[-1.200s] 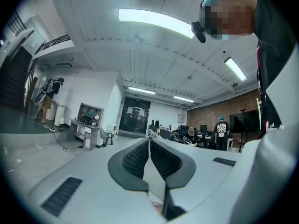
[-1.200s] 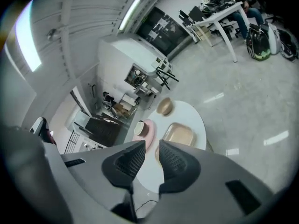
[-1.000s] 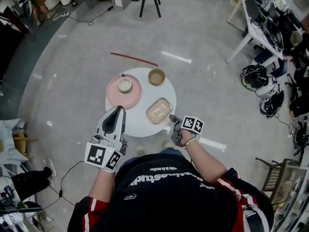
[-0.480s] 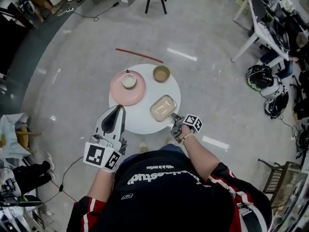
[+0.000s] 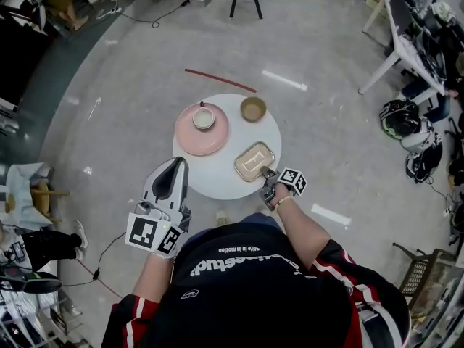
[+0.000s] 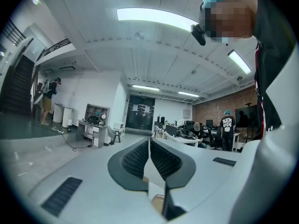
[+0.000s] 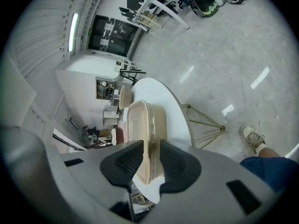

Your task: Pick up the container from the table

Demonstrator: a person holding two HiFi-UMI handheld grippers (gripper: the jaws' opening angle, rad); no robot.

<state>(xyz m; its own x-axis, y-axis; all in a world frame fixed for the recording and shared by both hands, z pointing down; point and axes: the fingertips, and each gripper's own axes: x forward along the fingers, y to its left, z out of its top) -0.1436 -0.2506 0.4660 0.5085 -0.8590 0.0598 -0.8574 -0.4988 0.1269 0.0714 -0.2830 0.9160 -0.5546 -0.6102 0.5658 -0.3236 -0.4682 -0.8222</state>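
Open-plan office or lab. Tables [image 6: 183, 139] with monitors stand before a brick wall [image 6: 216, 111]. Strip lights [image 6: 154, 15] run overhead, and helmets [image 5: 397, 117] lie on the polished floor [image 5: 326, 49].

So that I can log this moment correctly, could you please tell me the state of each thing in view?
container: lid on, resting on the table, not gripped.
right gripper: open, jaws either side of the container's near end.
left gripper: shut, empty, pointing level.
cup: upright on the pink plate.
bowl: upright on the table.
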